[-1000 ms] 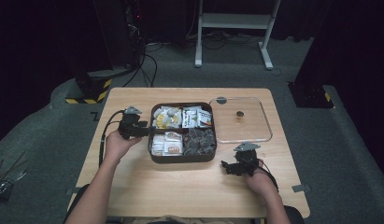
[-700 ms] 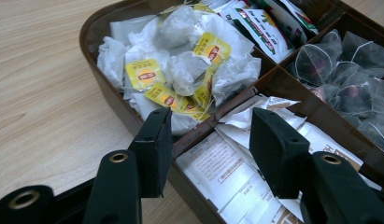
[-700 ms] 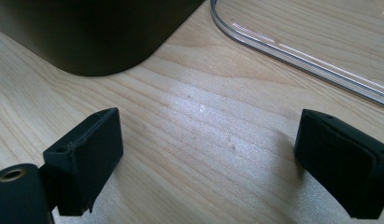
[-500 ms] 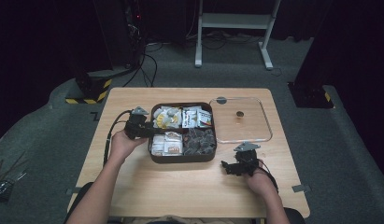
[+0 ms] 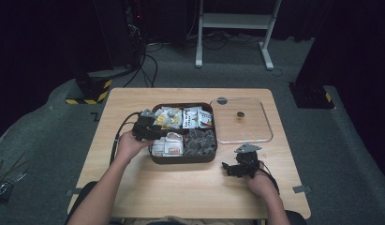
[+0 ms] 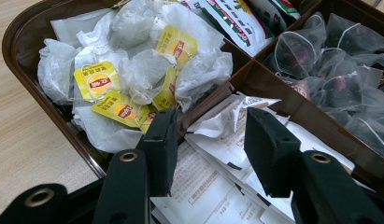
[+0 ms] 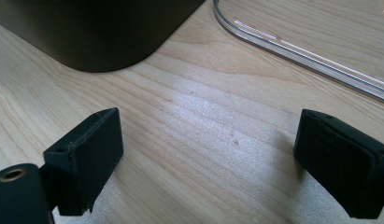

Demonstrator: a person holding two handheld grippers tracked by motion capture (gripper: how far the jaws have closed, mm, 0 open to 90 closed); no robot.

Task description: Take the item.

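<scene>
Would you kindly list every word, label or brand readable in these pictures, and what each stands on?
Nothing reads for certain.
Yellow tea bag tags: a red-and-white brand emblem, lettering too blurred to quote.
White sachets: rows of fine grey print, too small to read.
Green, red and white packets: printing too blurred and cut off.
Packets in the brown box, high view: illegible.

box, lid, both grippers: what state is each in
box: open, four compartments filled
lid: off, flat on the table right of the box
left gripper: over the box, jaws just been closing, gripping nothing
right gripper: open, empty, over bare table
</scene>
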